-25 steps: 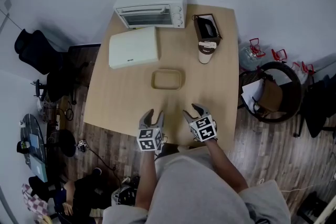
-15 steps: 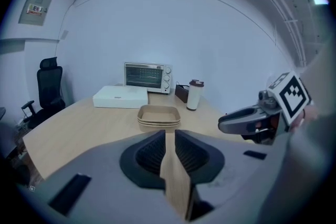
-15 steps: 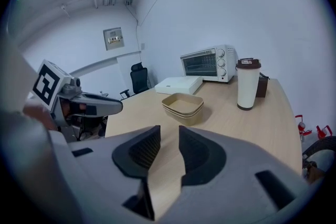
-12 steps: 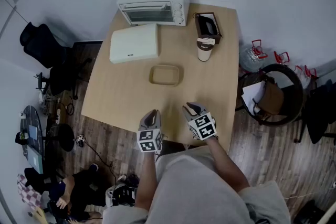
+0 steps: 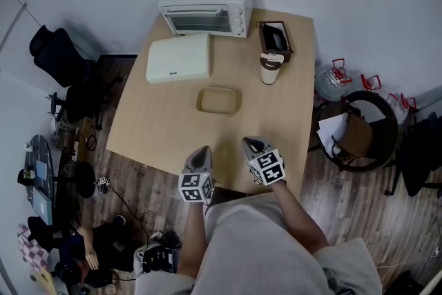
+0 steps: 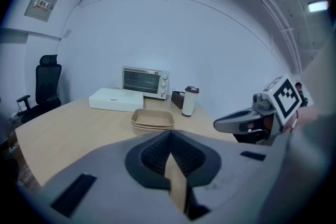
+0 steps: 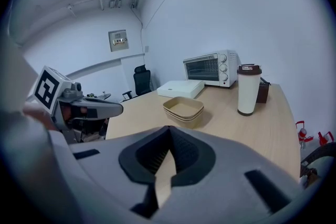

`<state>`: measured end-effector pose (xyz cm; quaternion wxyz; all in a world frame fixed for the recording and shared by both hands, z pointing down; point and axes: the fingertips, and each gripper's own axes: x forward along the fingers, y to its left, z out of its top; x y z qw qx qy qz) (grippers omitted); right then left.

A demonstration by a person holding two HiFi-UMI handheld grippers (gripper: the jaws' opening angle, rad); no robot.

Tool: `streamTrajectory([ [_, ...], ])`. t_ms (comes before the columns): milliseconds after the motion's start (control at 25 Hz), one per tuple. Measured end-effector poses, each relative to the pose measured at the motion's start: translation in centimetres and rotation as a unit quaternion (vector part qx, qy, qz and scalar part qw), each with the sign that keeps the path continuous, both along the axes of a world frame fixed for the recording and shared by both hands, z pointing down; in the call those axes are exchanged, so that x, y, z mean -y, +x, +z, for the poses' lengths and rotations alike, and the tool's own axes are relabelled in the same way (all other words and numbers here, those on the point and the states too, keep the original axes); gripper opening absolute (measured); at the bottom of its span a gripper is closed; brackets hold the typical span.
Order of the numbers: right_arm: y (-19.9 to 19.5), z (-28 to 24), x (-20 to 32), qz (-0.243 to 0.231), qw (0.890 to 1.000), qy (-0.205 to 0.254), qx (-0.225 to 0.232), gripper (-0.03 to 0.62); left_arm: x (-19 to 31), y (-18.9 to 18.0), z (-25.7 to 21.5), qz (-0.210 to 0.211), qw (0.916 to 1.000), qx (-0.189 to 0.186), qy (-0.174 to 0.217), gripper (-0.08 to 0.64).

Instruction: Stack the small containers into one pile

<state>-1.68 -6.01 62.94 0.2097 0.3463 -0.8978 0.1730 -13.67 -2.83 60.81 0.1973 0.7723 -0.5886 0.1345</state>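
1. Head view: a nested stack of shallow, matte tan containers (image 5: 219, 100) with rounded-rectangle rims sits mid-table on the pale wood-grain table (image 5: 152, 128).
2. Left gripper (image 5: 200, 151): its smooth grey jaws with ribbed black pads have just closed together, with nothing between them.
3. Right gripper (image 5: 251, 143): same build, its jaws also just closed and empty.
4. Both are at the table's near edge, well apart from the stack.
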Motion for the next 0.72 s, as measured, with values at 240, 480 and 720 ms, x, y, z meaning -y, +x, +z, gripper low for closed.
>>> streamTrajectory([
  [240, 0.0, -0.1, 0.6, -0.003, 1.000, -0.007, 0.008, 0.002, 0.5, 0.1, 0.2, 0.006, 0.9999, 0.009, 0.001, 0.005],
  [480, 0.4, -1.0, 1.7, 0.003, 0.999, -0.010, 0.046, 0.002, 1.5, 0.0, -0.5, -0.018, 0.9997, -0.017, -0.002, 0.005],
  [720, 0.4, -0.4, 1.6, -0.020, 0.999, -0.015, 0.040, 0.002, 1.9, 0.6, 0.3, -0.019, 0.9996, -0.019, -0.008, 0.006],
])
